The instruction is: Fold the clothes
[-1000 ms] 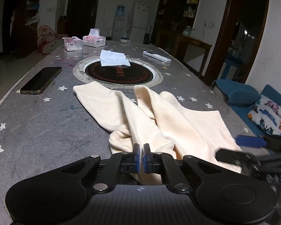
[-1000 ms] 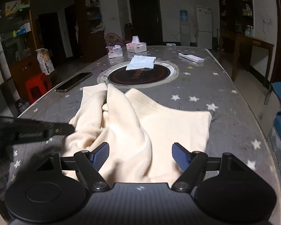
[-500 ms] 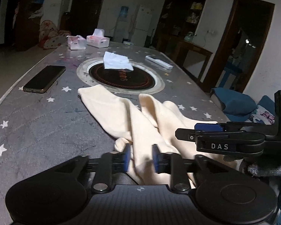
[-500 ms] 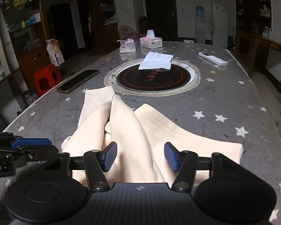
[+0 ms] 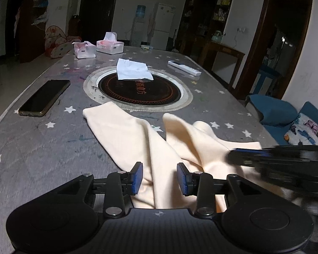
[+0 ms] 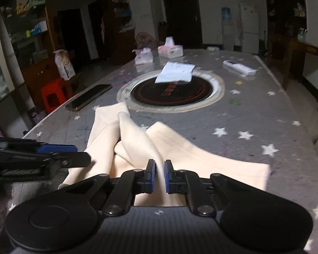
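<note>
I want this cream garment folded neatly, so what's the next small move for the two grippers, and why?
Probably lift the right gripper slightly and draw the pinched ridge of the cream garment toward the right, flattening it. Its fingers are closed on that fold, while the left gripper is open with cloth merely between its fingers, and the garment lies bunched on the table.

A cream garment [image 5: 159, 148] is seen lying rumpled on the near part of the table, its cloth plain and unpatterned. Two long, narrow lengths are being spread away from the bunched near end, one lying flat, the other raised in a soft ridge. A broader flat panel with a stitched hem is seen lying to the right [image 6: 201, 154]. Its kind, possibly trousers, cannot be told
</note>
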